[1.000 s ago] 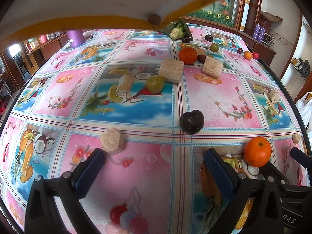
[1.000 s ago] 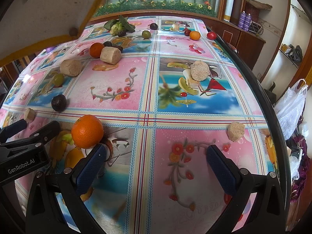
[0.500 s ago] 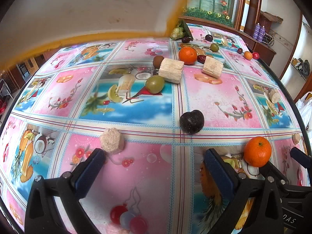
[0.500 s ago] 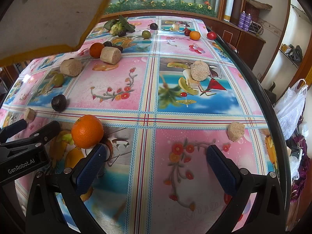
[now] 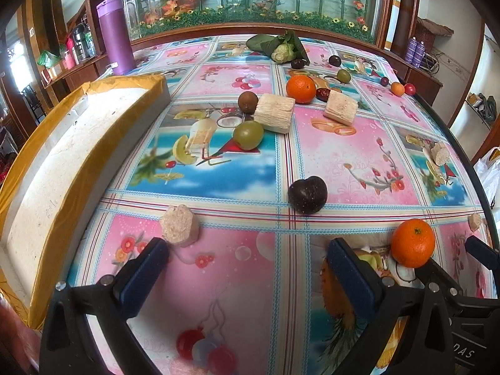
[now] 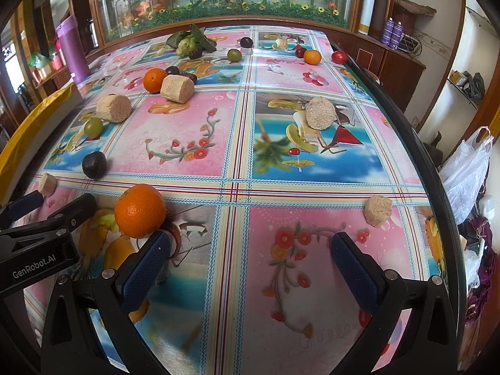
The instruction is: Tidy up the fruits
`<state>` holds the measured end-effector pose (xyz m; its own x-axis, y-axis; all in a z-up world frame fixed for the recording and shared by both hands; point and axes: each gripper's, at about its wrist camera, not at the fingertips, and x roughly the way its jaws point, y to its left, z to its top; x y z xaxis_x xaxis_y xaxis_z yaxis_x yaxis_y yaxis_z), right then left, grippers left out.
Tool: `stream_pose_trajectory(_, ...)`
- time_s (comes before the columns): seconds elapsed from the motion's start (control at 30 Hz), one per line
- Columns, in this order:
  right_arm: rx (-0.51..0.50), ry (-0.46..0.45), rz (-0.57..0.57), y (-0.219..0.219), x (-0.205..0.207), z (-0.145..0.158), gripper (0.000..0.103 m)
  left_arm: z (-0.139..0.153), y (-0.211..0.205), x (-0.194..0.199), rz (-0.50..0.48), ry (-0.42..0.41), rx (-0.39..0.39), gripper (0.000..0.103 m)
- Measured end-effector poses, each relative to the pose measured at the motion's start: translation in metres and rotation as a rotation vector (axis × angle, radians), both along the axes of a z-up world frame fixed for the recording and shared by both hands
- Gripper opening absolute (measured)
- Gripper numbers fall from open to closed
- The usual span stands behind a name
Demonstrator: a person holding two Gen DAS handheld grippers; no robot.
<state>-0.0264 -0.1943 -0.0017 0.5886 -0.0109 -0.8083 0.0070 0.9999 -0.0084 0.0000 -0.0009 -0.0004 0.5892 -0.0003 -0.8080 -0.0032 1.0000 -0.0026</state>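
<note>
Fruits lie scattered on a table with a colourful printed cloth (image 5: 218,172). An orange (image 5: 412,242) (image 6: 140,211) sits between the two grippers, just beside my right gripper's left finger. A dark plum (image 5: 307,194) (image 6: 94,164) and a green fruit (image 5: 248,134) (image 6: 93,127) lie farther out. Pale sugarcane chunks (image 5: 180,230) (image 6: 378,211) are spread about. Another orange (image 5: 301,88) (image 6: 154,80) and small fruits sit toward the back. My left gripper (image 5: 247,268) and right gripper (image 6: 248,259) both hover low over the cloth, open and empty.
A white foam box with yellow tape (image 5: 62,168) stands on the table's left side. A purple flask (image 5: 115,34) and leafy greens (image 5: 281,48) are at the back. The table edge (image 6: 437,187) runs along the right, with a plastic bag (image 6: 468,162) beyond it.
The foam box, which was held up covering the top of both views, has come down onto the table's left side. Both grippers and the fruits have stayed put.
</note>
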Motion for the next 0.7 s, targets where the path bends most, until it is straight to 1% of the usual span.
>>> stream_pose_trajectory(0.7, -0.001, 0.001, -0.004, 0.0004, 0.0011, 0.0001, 0.103, -0.0003, -0.0003, -0.0013, 0.0, 0.0, 0.0, 0.103)
